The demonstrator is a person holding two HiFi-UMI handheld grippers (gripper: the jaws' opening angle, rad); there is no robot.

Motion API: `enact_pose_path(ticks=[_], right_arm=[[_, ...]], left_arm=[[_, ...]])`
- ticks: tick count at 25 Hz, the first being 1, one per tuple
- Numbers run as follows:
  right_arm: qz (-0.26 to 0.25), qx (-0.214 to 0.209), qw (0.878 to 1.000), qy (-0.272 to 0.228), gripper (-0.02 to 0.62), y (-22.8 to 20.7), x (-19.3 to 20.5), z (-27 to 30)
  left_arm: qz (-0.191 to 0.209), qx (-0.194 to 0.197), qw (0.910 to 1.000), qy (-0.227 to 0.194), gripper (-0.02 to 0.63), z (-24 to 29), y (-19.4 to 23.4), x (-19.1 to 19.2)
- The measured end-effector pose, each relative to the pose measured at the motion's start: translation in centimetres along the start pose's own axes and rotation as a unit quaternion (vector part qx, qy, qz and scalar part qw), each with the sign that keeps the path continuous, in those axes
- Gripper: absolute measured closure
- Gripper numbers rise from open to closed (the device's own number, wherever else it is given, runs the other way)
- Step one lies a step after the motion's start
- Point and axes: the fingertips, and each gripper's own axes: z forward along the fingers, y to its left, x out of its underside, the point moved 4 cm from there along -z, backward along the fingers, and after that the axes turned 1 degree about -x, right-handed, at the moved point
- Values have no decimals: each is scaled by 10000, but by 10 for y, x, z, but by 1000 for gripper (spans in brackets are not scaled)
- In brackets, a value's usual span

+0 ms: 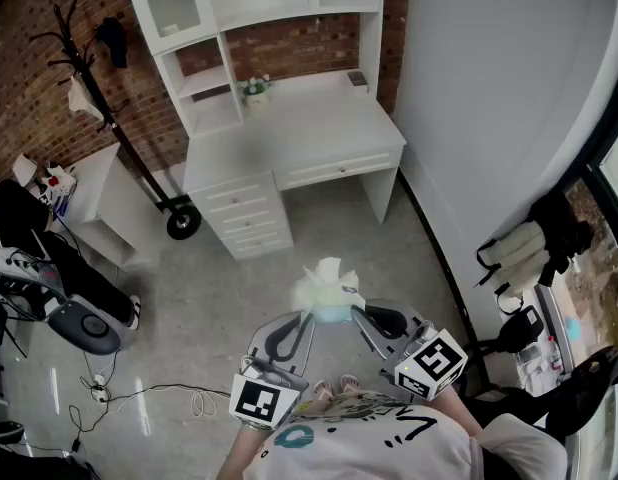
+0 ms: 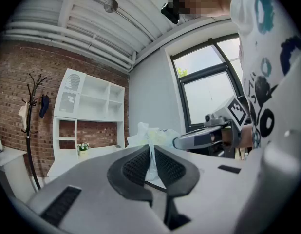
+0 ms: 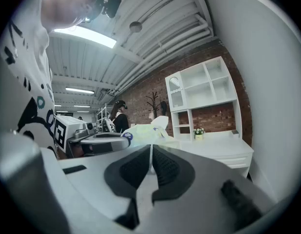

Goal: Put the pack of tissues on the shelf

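Note:
The pack of tissues (image 1: 327, 290), pale yellow-green with white tissue sticking out of the top, hangs in the air over the floor in front of the white desk. My left gripper (image 1: 307, 316) is shut on its wrapper from the left. My right gripper (image 1: 355, 313) is shut on it from the right. In the left gripper view the wrapper (image 2: 150, 136) runs down between the closed pads (image 2: 138, 165). The right gripper view shows the pack (image 3: 145, 130) pinched the same way. The white shelf unit (image 1: 204, 80) stands on the desk (image 1: 299, 133), well ahead of the pack.
A small potted plant (image 1: 255, 88) sits on the desk by the shelves. A black coat rack (image 1: 89, 68), a low white side table (image 1: 99, 203) and a wheeled cart (image 1: 182, 221) stand to the left. Cables (image 1: 139, 398) lie on the floor. A white wall (image 1: 489, 98) runs along the right.

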Motion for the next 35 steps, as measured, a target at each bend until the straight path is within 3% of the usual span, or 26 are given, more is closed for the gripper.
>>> enact_pose_path(ticks=[11,16,24,35], right_arm=[[121,155,9998,-57,565,0,-3,-4],[339,-77,9993,-151,563,4,-4,-2],[287,-314,9990,150,563,28,9,24],[288,-360,9986,258,563,54,14,52]], left_arm=[[-16,43,9999,-123,575,4,-2,-5],[-149,-49,9998,-112,575,-5,-1,-4],[-282,-189,9993,153,574,-34,17,12],[-321,-296,9989,150,575,-58,44,23]])
